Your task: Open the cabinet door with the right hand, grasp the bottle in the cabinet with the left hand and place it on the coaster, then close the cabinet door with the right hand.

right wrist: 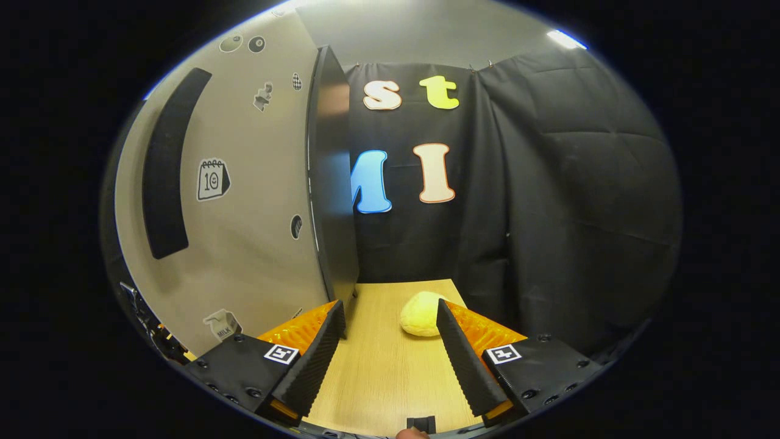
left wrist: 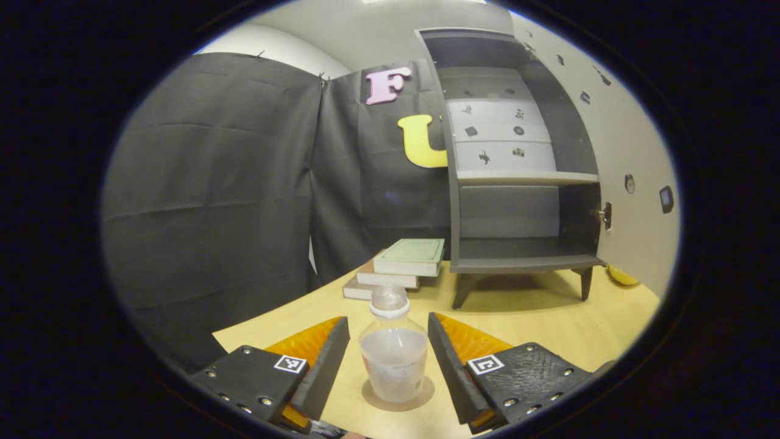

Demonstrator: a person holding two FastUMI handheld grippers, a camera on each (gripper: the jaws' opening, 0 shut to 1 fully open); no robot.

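Left gripper view, nearest first: we see the left hand-held gripper [left wrist: 390,341] spread wide, its fingers [left wrist: 326,360] standing either side of the bottle [left wrist: 393,353] with a gap on each side, neither finger pressing on it. The bottle stands upright on the round coaster [left wrist: 420,396], clear plastic with a pale cap and cloudy liquid in its lower half. The coaster lies flat on the wooden bench [left wrist: 548,323].

Behind the bottle we note a stack of books [left wrist: 402,265], the top one with a green cover. To the right of the books stands the cabinet [left wrist: 518,177] on short legs, dark inside, with one shelf across its middle. Its lower compartment holds nothing we can make out. The cabinet door [left wrist: 634,183] is swung open to the right of the cabinet, pale and dotted with small stickers. A bit of something yellow [left wrist: 621,275] shows on the bench below the door's edge.

Right gripper view: the right hand-held gripper [right wrist: 390,347] is likewise spread, nothing between its fingers, above bare bench. Just beyond its right finger lies a yellow rounded object [right wrist: 420,320]. The cabinet door [right wrist: 244,201] stands open at the left, its dark edge toward us.
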